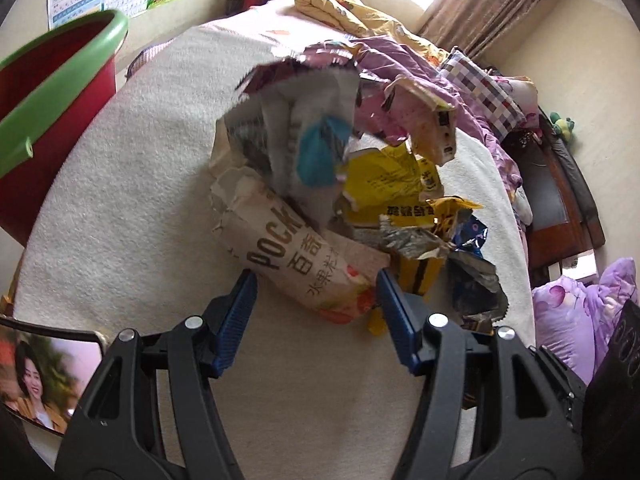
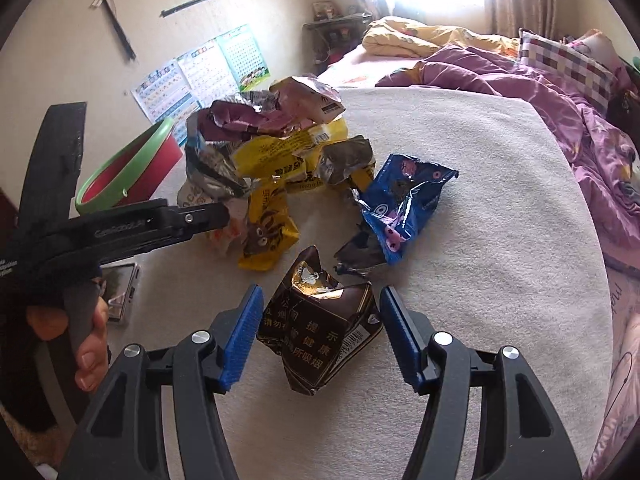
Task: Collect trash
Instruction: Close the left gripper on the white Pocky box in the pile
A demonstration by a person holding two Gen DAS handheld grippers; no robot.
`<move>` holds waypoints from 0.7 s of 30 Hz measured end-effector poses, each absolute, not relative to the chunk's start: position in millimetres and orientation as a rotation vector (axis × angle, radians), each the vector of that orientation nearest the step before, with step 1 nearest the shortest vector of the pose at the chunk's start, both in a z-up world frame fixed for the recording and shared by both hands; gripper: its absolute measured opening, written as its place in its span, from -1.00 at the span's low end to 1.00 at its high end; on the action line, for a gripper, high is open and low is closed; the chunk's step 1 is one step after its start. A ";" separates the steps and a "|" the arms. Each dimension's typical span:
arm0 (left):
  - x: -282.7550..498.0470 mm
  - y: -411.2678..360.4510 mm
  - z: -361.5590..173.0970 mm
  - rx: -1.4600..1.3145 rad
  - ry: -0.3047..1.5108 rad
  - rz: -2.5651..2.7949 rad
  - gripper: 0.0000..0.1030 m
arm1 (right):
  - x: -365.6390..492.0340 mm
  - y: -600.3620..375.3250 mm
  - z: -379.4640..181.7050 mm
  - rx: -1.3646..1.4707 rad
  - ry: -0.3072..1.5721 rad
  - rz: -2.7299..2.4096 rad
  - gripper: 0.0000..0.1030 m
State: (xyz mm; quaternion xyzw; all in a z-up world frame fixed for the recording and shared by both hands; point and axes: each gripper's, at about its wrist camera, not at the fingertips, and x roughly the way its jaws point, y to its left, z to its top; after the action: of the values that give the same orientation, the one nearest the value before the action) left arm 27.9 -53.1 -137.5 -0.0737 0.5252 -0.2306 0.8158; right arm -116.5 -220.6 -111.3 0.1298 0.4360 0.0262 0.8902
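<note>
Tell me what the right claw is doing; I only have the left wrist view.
Observer: The right claw straddles a crumpled dark brown packet, jaws open, pads clear of it.
Operator: Where's the blue wrapper I glimpse?
Observer: The blue wrapper lies just beyond that packet, at the right edge of the heap.
Operator: Who holds my claw?
Observer: A bare hand grips the handle of the left claw at the picture's left edge.

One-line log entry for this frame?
left gripper: open, at beige Pocky box | right gripper: open, astride crumpled brown cigarette pack
</note>
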 end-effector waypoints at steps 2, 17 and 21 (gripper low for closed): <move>27.1 -55.1 -140.7 -0.163 1.135 -0.484 0.14 | -116.3 -221.9 -113.6 0.277 0.913 0.069 0.17; 29.2 -49.4 -139.7 -0.200 1.147 -0.425 0.15 | -112.1 -235.8 -115.7 0.327 0.916 0.080 0.29; 32.4 -44.9 -135.2 -0.243 1.166 -0.426 0.15 | -114.9 -238.2 -114.4 0.339 0.905 0.074 0.29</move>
State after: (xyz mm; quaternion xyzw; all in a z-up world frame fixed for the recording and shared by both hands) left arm 32.4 -44.9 -135.2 -0.1133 0.5449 -0.1993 0.8066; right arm -114.9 -238.2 -114.4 0.1629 0.4351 0.0356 0.8848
